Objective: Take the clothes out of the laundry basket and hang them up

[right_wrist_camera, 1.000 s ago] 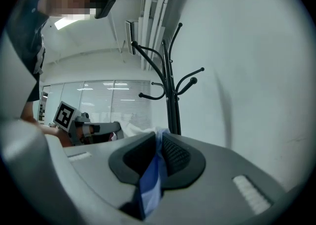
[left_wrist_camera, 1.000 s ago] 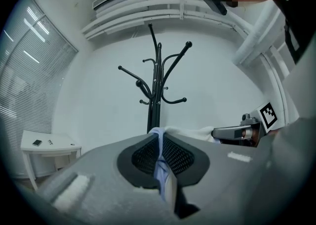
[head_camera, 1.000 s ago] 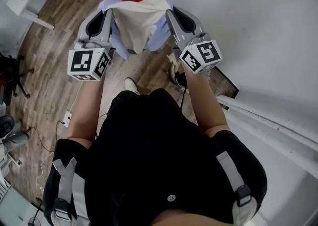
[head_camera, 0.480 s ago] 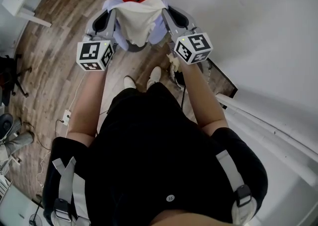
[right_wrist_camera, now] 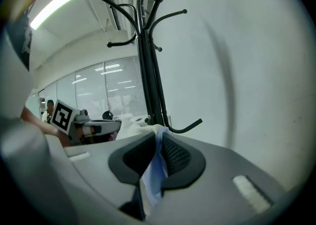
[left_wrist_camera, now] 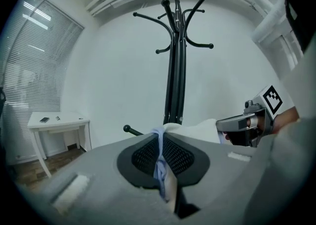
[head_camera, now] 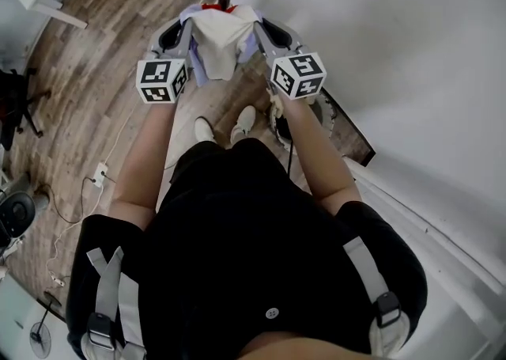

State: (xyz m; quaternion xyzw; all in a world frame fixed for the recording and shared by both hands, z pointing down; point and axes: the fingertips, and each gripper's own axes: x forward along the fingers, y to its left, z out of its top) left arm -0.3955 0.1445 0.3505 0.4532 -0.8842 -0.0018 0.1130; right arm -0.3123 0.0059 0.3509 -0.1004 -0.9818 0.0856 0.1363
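L gripper (left_wrist_camera: 159, 137) & R gripper (right_wrist_camera: 159, 142): my jaws closed tight, each pinching a lavender edge of the garment (head_camera: 215, 43). Cream panel hangs btwn my two sets of fingers. Just beyond the fingertips: black coat stand (left_wrist_camera: 174, 70), hooks above them.

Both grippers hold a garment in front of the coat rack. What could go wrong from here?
1. The left gripper and right gripper each pinch only a thin fold of the garment. Either edge might slip out under a tug.
2. The garment hangs by the coat rack, close to a low hook. It could snag there instead of landing on an upper hook.
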